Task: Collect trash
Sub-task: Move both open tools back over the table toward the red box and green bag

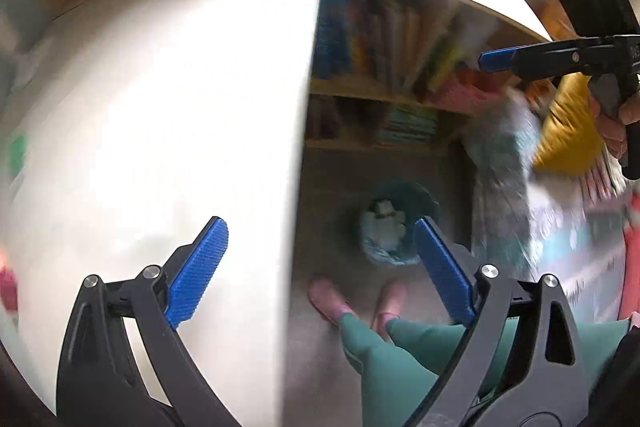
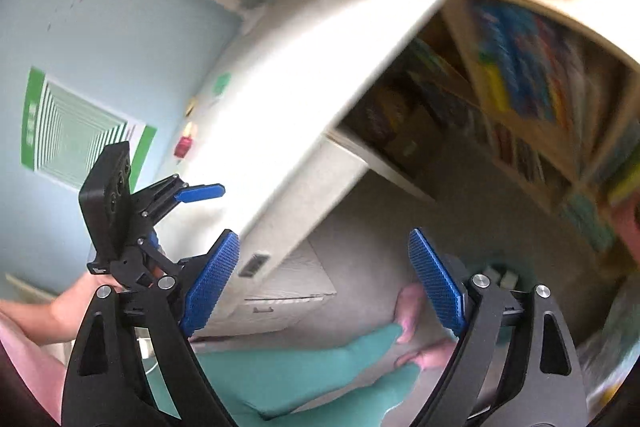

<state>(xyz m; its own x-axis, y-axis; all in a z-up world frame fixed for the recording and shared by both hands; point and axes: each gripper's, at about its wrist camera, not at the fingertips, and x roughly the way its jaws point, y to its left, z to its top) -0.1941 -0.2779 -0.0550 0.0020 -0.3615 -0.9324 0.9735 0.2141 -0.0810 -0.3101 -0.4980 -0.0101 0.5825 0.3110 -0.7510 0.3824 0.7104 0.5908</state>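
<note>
The left gripper point(image 1: 320, 267), black-framed with blue ribbed pads, stands wide with nothing between its fingers; below and beyond it, seen between the pads nearer the right one, a round teal waste bin point(image 1: 394, 223) lined with a blue bag sits on the grey floor, crumpled white paper trash point(image 1: 384, 223) inside it; to the gripper's left lies a blurred white desk top point(image 1: 160, 107); past the bin stands a wooden bookshelf point(image 1: 384, 67) of coloured books; the right gripper point(image 2: 324, 279) also gapes wide and empty, above the person's green-trousered legs point(image 2: 288, 375) and pink-slippered feet; the bin is mostly hidden behind its right finger.
</note>
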